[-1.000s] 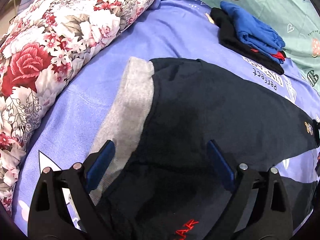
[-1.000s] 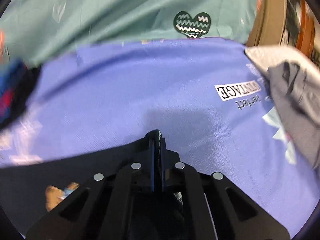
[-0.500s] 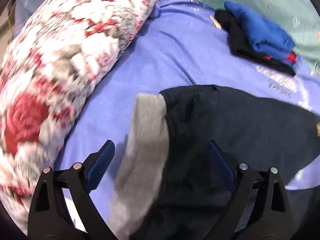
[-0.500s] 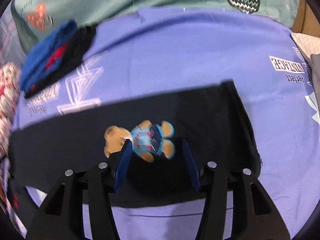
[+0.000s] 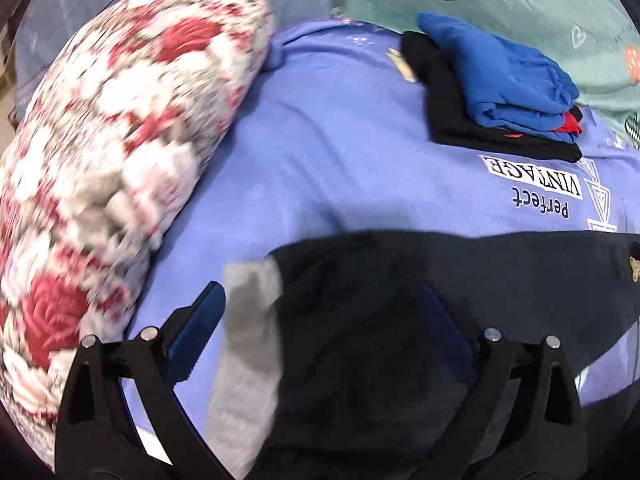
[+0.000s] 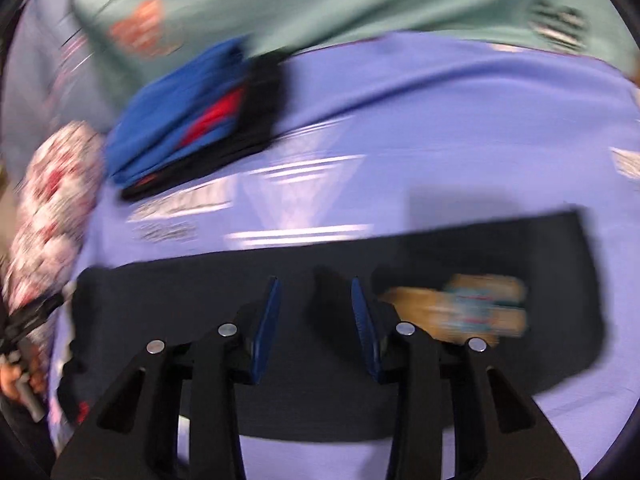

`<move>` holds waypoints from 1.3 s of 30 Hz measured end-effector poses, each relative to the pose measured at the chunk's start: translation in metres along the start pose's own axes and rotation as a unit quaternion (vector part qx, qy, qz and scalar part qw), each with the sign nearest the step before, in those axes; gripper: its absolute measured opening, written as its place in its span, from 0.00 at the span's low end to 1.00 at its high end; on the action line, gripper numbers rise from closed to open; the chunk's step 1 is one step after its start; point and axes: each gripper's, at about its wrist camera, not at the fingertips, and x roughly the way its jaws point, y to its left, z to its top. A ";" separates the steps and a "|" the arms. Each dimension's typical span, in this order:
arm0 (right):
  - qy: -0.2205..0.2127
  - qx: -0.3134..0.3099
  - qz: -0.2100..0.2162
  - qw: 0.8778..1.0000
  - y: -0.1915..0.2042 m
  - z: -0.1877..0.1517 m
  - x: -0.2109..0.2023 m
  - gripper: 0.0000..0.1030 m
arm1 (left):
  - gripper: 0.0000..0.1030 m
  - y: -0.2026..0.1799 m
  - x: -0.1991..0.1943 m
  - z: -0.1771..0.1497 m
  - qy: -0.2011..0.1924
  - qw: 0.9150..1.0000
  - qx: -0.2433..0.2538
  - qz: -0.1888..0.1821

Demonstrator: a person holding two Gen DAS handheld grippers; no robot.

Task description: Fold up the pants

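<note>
Dark navy pants (image 5: 420, 292) lie flat across a lilac-blue bed sheet (image 5: 328, 128), folded into one long band. The grey waistband (image 5: 248, 340) sits between the spread fingers of the left gripper (image 5: 320, 328), nearer its left finger. That gripper's jaws stand wide apart above the cloth, gripping nothing.

The right gripper (image 6: 316, 320) hangs over the middle of the band, its jaws partly apart and having just been closing, with no fabric pinched between them. Just right of its right finger is a patch (image 6: 460, 308) in tan and teal; the view is smeared with motion, so it may be a small bear figure, but that is uncertain.

Judged from how the pants lie, the lengthwise fold looks done, with one leg over the other. The crosswise folds into a compact bundle are left.

Ahead of the left gripper and to its right rests a stack of folded clothes (image 5: 496, 80), blue on black with a flash of red. Just in front of that stack, the sheet carries upside-down printing that reads "Perfect VINTAGE" (image 5: 536, 184). A floral quilt roll (image 5: 120, 152) lies far left.
</note>
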 end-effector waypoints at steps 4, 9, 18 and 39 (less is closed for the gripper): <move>0.049 -0.074 -0.007 0.996 0.040 -0.003 0.044 0.46 | 0.95 -0.004 0.034 0.005 0.038 0.998 0.007 0.045; 0.014 -0.076 -0.063 0.995 -0.027 0.003 0.021 0.48 | 0.98 0.024 0.064 0.001 0.070 0.997 -0.033 0.006; -0.017 0.099 -0.094 0.991 -0.123 -0.039 -0.073 0.48 | 0.98 0.027 0.002 -0.019 0.044 0.998 -0.026 -0.034; 0.109 -0.035 0.112 0.987 0.090 -0.103 0.013 0.05 | 0.98 0.007 -0.035 -0.151 0.085 0.995 0.041 -0.011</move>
